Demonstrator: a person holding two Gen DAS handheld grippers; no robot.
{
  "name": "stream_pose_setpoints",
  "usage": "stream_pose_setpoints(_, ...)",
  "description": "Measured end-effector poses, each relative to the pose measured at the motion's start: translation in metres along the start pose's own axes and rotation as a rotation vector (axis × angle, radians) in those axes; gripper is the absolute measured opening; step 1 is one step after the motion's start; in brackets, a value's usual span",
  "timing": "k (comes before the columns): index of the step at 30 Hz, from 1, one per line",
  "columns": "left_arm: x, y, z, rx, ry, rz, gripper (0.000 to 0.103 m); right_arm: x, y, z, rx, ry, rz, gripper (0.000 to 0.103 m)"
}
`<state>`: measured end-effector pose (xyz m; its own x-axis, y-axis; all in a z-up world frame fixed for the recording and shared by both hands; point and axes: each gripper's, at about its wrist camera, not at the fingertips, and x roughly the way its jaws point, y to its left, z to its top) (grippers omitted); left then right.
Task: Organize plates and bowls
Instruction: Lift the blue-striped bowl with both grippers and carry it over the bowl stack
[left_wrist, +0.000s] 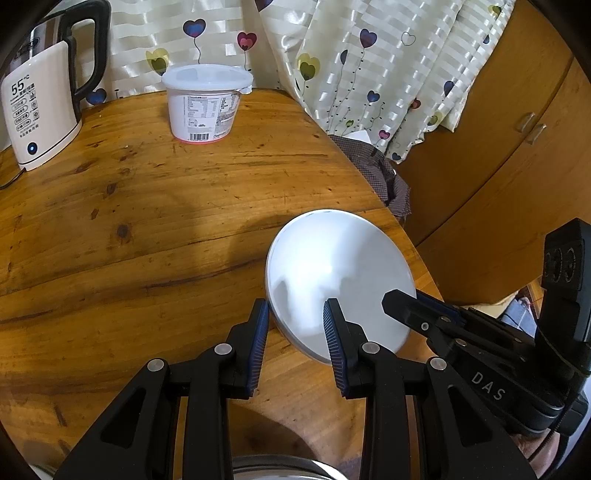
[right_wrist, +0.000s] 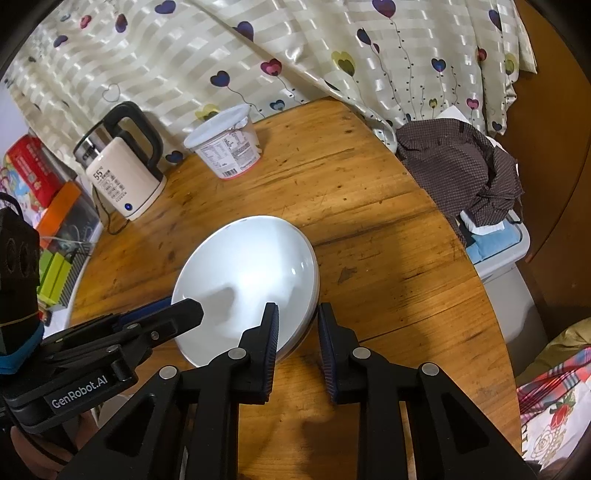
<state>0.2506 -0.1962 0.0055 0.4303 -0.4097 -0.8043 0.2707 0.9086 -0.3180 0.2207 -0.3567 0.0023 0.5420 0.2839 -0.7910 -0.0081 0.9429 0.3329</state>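
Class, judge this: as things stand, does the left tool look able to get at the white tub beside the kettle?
Probably yes: bare table lies between the left tool and the tub.

We find ourselves in a lived-in home, at a worn round wooden table pushed against a heart-patterned curtain. We note an electric kettle, a lidded food tub, and a crumpled checked garment beside wooden cupboard doors.
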Motion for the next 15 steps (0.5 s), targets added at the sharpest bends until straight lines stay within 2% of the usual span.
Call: stream_pose_setpoints(15, -0.027, 0.002, -0.01, 0.001, -0.05, 0.007, 0.032, -0.022, 0.018, -0.005, -0.034, -0.04, 0.007, 0.021)
